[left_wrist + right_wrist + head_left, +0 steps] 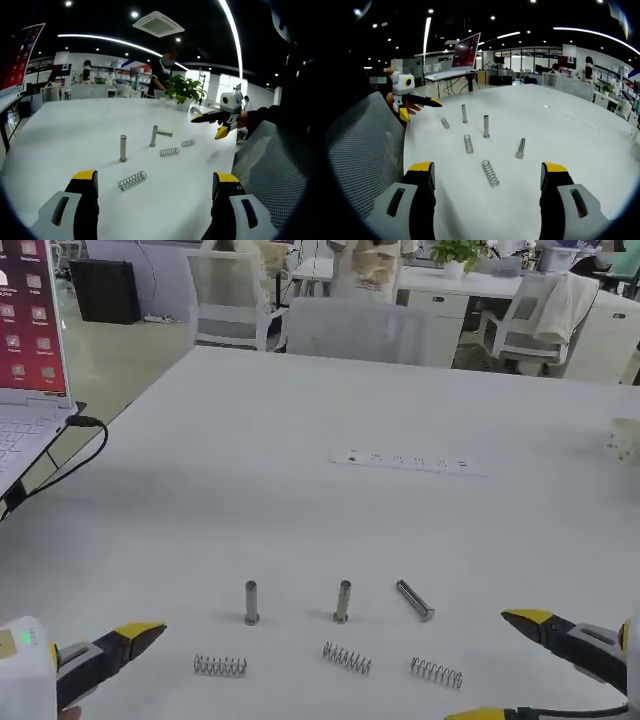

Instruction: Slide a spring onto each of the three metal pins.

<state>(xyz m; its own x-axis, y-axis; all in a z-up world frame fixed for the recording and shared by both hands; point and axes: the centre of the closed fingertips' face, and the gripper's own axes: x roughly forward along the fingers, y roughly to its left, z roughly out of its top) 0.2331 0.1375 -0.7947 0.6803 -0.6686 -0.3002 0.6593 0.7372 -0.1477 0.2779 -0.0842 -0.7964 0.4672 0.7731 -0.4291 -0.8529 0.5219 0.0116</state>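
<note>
Left hand-held gripper, right hand-held gripper agape; coiled springs beside bare pins.

Ahead of your left claw the table is a smooth white top with a soft, matt sheen. The three pins on it look like brushed grey metal, faintly glossy; the springs are thin, bright metal wire. Your claws' fingers are matt black plastic with yellow tips, on pale grey plastic bodies. Beside your right claw, the chair back is grey woven mesh.
</note>
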